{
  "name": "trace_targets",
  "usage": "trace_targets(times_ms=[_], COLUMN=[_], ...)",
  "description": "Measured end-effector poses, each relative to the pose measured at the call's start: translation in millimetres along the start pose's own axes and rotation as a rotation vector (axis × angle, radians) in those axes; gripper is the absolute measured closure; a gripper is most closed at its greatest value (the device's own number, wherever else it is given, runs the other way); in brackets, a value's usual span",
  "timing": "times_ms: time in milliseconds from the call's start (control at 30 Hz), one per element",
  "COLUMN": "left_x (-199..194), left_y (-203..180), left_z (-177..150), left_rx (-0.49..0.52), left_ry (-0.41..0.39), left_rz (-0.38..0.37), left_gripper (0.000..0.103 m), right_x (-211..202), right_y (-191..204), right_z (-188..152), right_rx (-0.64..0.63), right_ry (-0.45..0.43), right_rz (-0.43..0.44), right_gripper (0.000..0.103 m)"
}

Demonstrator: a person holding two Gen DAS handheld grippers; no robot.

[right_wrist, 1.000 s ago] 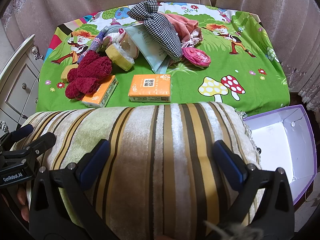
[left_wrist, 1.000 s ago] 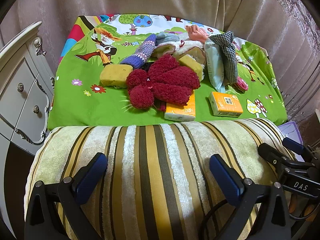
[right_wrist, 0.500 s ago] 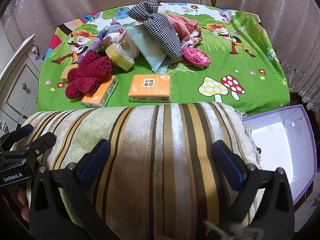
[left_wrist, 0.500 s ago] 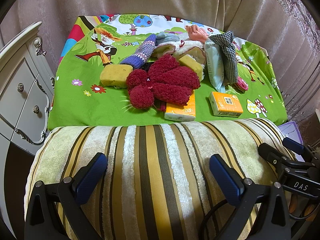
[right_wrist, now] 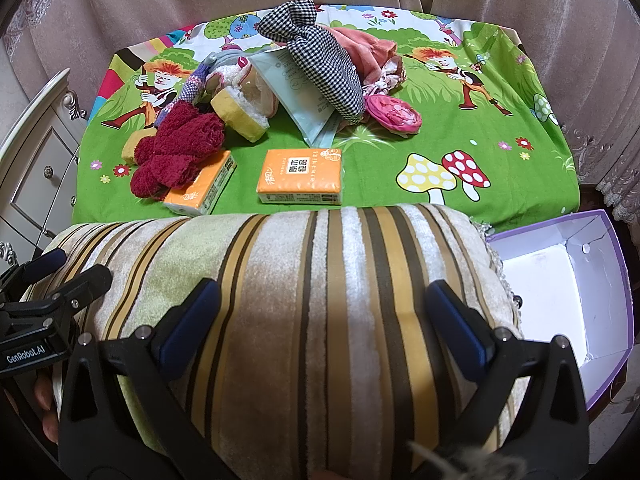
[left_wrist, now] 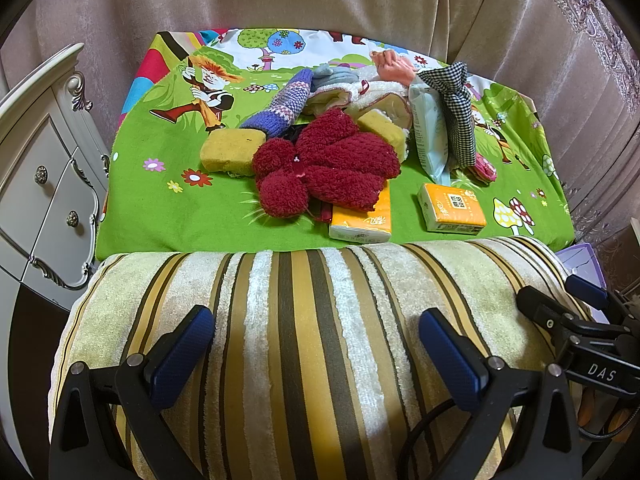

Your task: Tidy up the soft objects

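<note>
Plush, knit and paper on printed cotton

The striped cushion [left_wrist: 304,344] is velvety chenille — raised pile between smooth bands; the red socks [left_wrist: 328,168] are fuzzy fleece, the sponge [left_wrist: 230,154] porous and matt, the tissue packs [right_wrist: 301,176] glossy plastic wrap, the tablecloth [right_wrist: 460,128] smooth printed cloth, the box [right_wrist: 568,280] matt card.

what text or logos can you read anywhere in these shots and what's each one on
"DAS" in white, on the black body of the right gripper, seen from the left wrist view.
"GenRobot.AI" in white, on the black body of the left gripper, seen from the right wrist view.
Flat orange tissue pack: large Chinese characters, too blurred to read.
Second orange tissue pack under the red fluffy socks: script unreadable.
</note>
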State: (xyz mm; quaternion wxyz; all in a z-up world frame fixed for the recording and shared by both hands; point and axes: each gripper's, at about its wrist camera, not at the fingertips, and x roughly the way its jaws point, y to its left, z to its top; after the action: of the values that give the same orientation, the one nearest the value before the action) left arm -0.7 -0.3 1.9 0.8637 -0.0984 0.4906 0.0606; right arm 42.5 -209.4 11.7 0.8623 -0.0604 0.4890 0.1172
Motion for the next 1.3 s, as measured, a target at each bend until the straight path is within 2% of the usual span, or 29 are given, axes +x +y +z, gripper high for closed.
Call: trace_targets(times_ms=[200, 333, 467, 500, 533, 667, 767, 833, 967, 1033, 1100, 1200, 1300], left_x=[-2, -9, -4, -4, -4, 2, 9, 21, 41, 53, 64, 72, 84], left_y=[1, 9, 20, 21, 20, 20, 15, 12, 7, 4, -5, -16, -23], left_z=[1, 11, 29, 33, 37, 59, 73, 82, 93, 98, 99, 105, 112], left_rx=[-0.006, -0.036, -0.077, -0.070, -0.045, 0.004, 0.084, 0.133, 0.188, 0.228, 0.296, 0.391, 0.454], left_ry=[0.003, 0.000, 0.071, 0.068, 0.051, 0.085, 0.079, 0.104, 0.092, 0.099, 0.120, 0.094, 0.080], left_rz=[-0.007, -0.039, -0.117, -0.106, -0.074, -0.092, -0.070, -0.064, -0.071, -0.050, -0.050, 0.019, 0.058], left_gripper=[0.000, 0.000, 0.000, 0.000, 0.000, 0.000, 0.000, 0.000, 0.001, 0.002, 0.002, 0.002, 0.002], right_x=[-1, -8, -17, -21, -24, -21, -16, -9, 8, 17, 26, 41, 52], right_y=[0, -5, -11, -12, -12, -12, -16, -16, -20, -21, -24, -26, -22], right_z=[0, 4, 20, 27, 31, 53, 67, 76, 94, 103, 112, 125, 135], right_rx=[0.001, 0.022, 0.032, 0.022, 0.014, -0.036, -0.060, -0.099, -0.147, -0.165, -0.176, -0.195, -0.230], right_ry=[-0.002, -0.012, -0.013, -0.021, -0.031, -0.017, -0.021, -0.036, -0.044, -0.044, -0.058, -0.064, -0.090], right_rz=[0.001, 0.021, 0.065, 0.070, 0.069, 0.107, 0.125, 0.110, 0.108, 0.084, 0.077, 0.079, 0.074], right_gripper=[0.000, 0.000, 0.000, 0.000, 0.000, 0.000, 0.000, 0.000, 0.000, 0.000, 0.000, 0.000, 0.000])
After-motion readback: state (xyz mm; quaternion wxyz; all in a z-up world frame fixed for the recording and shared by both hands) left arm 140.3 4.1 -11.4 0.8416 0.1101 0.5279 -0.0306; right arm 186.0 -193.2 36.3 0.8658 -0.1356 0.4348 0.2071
